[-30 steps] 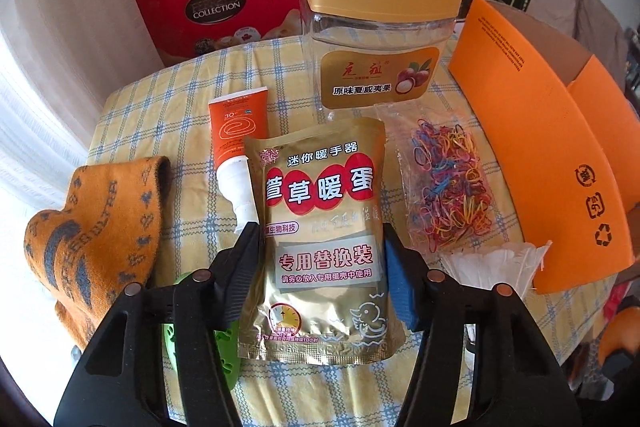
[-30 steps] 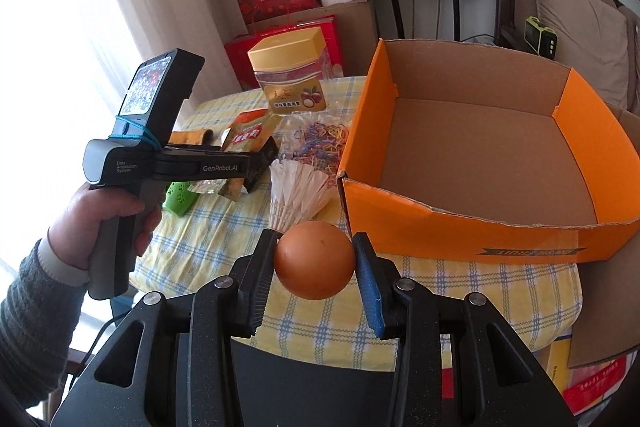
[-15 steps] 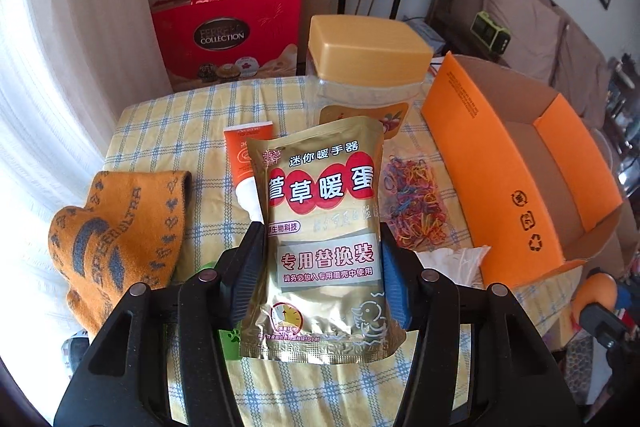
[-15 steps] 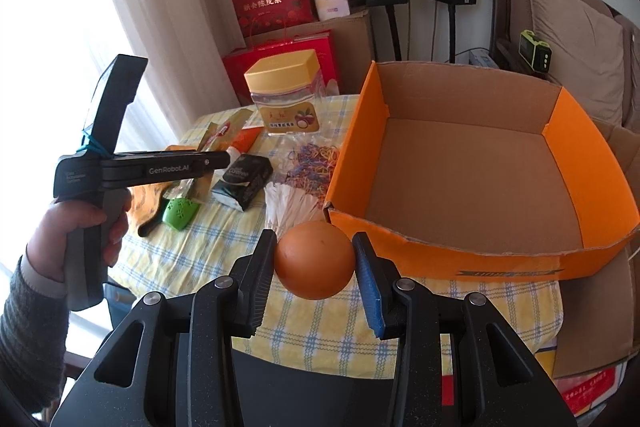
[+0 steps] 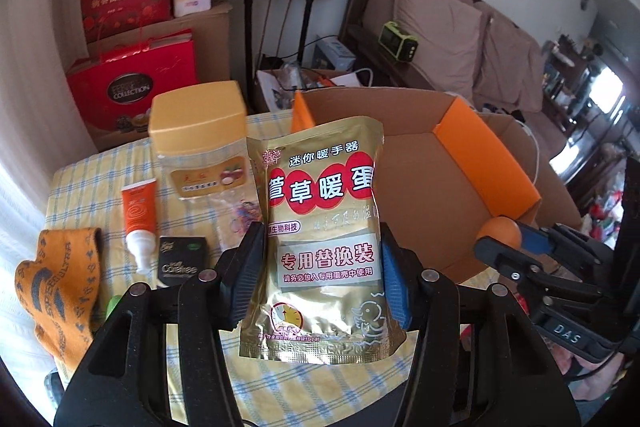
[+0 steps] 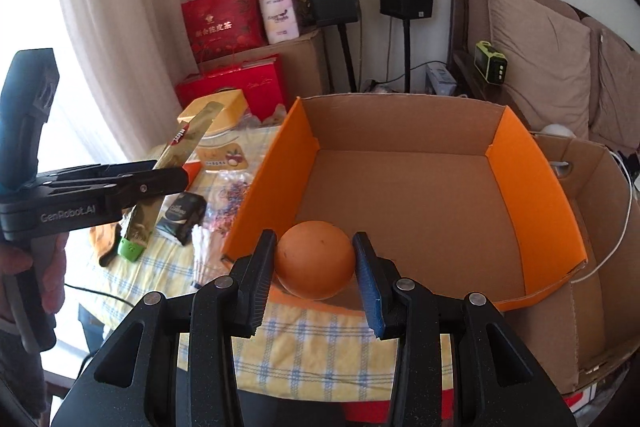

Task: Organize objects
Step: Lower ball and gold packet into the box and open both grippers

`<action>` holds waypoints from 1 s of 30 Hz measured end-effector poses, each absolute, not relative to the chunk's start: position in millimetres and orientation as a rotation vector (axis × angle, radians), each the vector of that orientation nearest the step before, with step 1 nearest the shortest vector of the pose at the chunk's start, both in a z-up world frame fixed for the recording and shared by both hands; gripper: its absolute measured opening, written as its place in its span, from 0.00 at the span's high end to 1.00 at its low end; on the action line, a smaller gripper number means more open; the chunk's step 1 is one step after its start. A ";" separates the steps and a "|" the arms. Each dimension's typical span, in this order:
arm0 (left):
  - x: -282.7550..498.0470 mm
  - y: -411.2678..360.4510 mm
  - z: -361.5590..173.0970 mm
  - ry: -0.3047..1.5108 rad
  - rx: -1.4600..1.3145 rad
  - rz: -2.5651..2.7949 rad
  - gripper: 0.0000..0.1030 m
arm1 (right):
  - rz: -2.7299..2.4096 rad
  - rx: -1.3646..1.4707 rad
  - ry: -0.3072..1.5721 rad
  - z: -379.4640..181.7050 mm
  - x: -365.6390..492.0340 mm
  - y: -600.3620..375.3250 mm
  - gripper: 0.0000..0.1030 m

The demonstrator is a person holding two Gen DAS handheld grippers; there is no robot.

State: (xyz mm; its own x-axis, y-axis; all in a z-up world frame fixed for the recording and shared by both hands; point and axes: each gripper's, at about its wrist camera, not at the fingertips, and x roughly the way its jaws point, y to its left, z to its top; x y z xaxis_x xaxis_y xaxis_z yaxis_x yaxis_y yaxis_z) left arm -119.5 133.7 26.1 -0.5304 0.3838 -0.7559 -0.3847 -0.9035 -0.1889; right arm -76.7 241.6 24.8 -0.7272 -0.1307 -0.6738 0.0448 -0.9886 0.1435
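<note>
The gold foil pouch (image 5: 320, 235) hangs clear of the table, pinched across its lower half by the left gripper (image 5: 322, 275), whose pads press on both side edges. Its long axis runs up and away from the tongs, sealed bottom edge nearest the camera, top edge toward the far wall, printed face toward the lens. In the right wrist view the same pouch (image 6: 180, 155) shows edge-on, tilted, above the left part of the table.

The right gripper (image 6: 316, 267) is closed on an orange ball (image 6: 316, 259), which sits just at the near wall of the orange cardboard box (image 6: 536, 187), whose floor shows bare.

The step in hand looks like carrying both things into the box. To do it well, the pouch should travel rightward over the box's left wall with its bottom edge high enough to clear the rim, then be lowered flat before the jaws part. The ball probably needs setting down low, since it may roll. The two grippers are near each other, so staggering them would avoid a knock.

Left on the checked tablecloth (image 5: 80, 195): a jar with a yellow lid (image 5: 200, 143), an orange tube (image 5: 138, 215), a black packet (image 5: 182, 259) and an orange knitted cloth (image 5: 60, 287).
</note>
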 end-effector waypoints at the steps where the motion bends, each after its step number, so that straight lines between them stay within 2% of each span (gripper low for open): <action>1: -120.1 144.7 27.7 0.009 -1.185 2.409 0.50 | -2.844 1.121 -0.185 24.9 -78.2 248.0 0.62; 11: -146.0 227.2 15.1 0.067 -1.217 2.352 0.50 | -2.940 1.205 -0.230 14.5 -101.3 303.9 0.62; 21: -160.2 267.7 -21.8 0.155 -1.320 2.386 0.49 | -2.922 1.326 -0.283 -18.9 -115.9 331.4 0.61; 25: -162.0 267.8 -33.8 0.144 -1.360 2.396 0.40 | -2.920 1.331 -0.266 -24.8 -115.9 331.3 0.61; 28: -164.6 262.3 -37.0 0.106 -1.385 2.393 0.29 | -2.912 1.320 -0.280 -25.1 -117.0 333.0 0.58; 30: -164.9 258.9 -35.6 0.092 -1.376 2.397 0.29 | -2.917 1.313 -0.290 -23.6 -115.9 333.8 0.55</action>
